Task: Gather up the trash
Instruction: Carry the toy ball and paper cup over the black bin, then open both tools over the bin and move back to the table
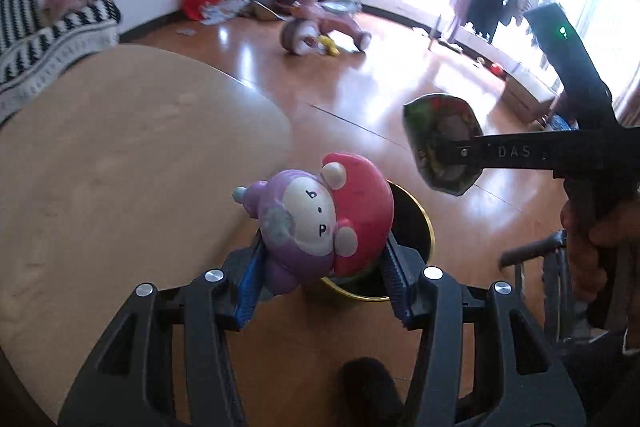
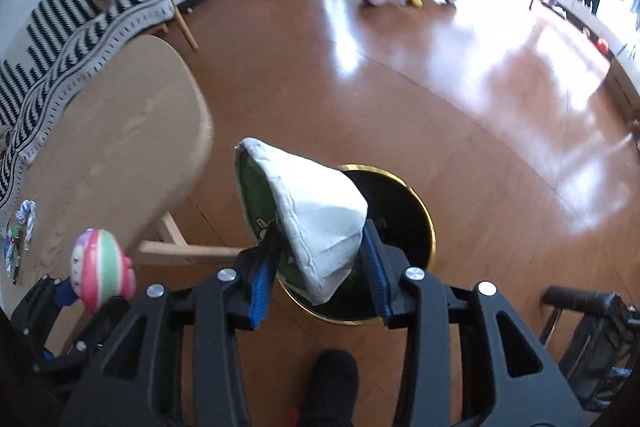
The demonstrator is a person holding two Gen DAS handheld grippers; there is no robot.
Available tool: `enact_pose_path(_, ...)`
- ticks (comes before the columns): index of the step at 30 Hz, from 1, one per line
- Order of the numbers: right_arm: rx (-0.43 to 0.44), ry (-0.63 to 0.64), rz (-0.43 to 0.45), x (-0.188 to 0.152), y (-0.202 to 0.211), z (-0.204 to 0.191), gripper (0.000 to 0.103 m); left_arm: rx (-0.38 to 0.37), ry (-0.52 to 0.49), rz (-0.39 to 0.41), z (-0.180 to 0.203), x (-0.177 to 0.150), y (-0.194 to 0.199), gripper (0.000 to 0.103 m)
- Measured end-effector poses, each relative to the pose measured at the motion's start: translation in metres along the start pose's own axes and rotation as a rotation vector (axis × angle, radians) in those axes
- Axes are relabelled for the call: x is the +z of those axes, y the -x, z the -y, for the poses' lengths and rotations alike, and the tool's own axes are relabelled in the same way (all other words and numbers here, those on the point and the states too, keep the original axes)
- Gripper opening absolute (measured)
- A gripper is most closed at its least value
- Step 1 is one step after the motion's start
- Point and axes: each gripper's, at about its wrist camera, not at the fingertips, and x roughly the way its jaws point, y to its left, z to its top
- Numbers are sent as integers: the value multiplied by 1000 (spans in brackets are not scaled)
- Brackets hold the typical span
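Both grippers grip loads above the bin (image 2: 416,195): left gripper (image 1: 320,267) clamps a toy (image 1: 320,219), right gripper (image 2: 320,267) a folded wrapper (image 2: 316,219) (off-centre release risks a miss).

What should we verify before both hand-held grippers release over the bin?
1. Left hand-held gripper shut on toy: ok.
2. Right hand-held gripper shut on wrapper: ok.
3. Bin open, mouth showing: ok.
4. Wrapper above bin mouth: ok in the right wrist view.
5. Toy above bin mouth: cannot tell; it overlaps the near rim only.
6. Space left inside bin: cannot tell, interior dark.
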Motion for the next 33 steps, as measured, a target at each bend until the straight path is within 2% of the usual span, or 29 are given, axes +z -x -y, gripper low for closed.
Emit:
enact_pose_path(8,2,-25,-32,-7,-7,29,41,-56,8,-67,26,1,-50,51)
enact_pose_path(22,-10,-42,-31,-3,-11,32,44,-83,18,-75,32,10,-76,53)
enact_pose_path(24,-15,-64,-25,-1,-11,35,64,-85,17,-72,34,9,-77,55)
enact_pose_path(25,-15,-69,-13,-1,-9,37,82,-86,19,-71,34,9,-78,58)
enact_pose_path(29,-4,-69,6,-2,-4,37,82,-85,17,-64,35,9,-83,77)
enact_pose_path(33,1,-57,8,-1,-3,31,82,-78,25,-68,33,9,-82,83)
